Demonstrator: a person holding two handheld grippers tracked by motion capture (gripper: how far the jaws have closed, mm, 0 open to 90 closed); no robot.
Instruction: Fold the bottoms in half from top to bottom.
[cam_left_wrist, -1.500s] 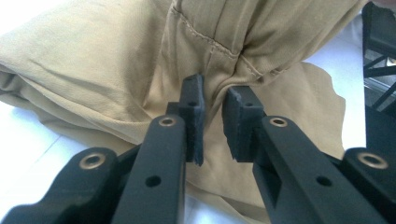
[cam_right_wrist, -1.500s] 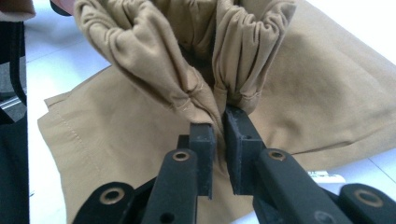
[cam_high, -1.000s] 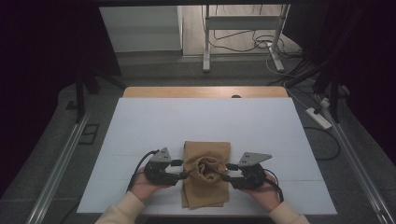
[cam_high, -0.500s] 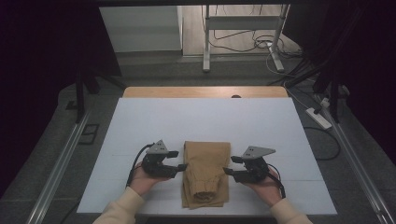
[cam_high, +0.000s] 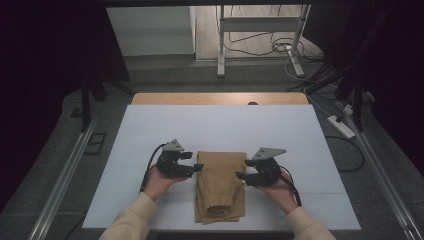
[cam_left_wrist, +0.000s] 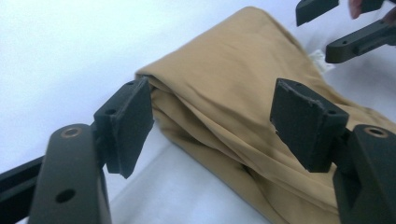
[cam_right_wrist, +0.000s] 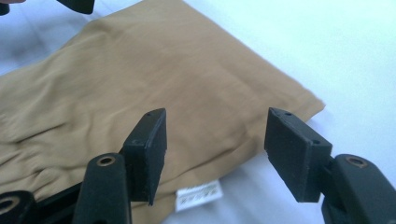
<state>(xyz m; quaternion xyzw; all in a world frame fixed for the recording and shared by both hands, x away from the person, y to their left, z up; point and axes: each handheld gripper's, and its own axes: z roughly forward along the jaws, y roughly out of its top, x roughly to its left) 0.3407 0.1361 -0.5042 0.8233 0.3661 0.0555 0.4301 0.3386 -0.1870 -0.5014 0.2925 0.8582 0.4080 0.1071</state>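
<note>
A tan garment (cam_high: 220, 186) lies folded in a long strip on the white table top (cam_high: 215, 127), near its front edge. My left gripper (cam_high: 198, 167) hovers just off the cloth's left edge, my right gripper (cam_high: 240, 175) just off its right edge, and both point inward. Both sets of jaws have just been opening and hold nothing. In the left gripper view the open left gripper (cam_left_wrist: 217, 123) faces the garment's (cam_left_wrist: 224, 79) layered fold. In the right gripper view the open right gripper (cam_right_wrist: 215, 154) looks over the smooth garment (cam_right_wrist: 140, 79) and a white label (cam_right_wrist: 198, 197).
A wooden strip (cam_high: 220, 98) borders the table's far edge. Beyond it stand a metal stand (cam_high: 260, 30) and floor cables (cam_high: 280, 47); a power strip (cam_high: 341, 126) lies at the right. Metal rails (cam_high: 60, 180) run along both sides of the table.
Both grippers let go of the bunched middle of the garment and drew apart to its left and right edges. The cloth now lies flatter.
</note>
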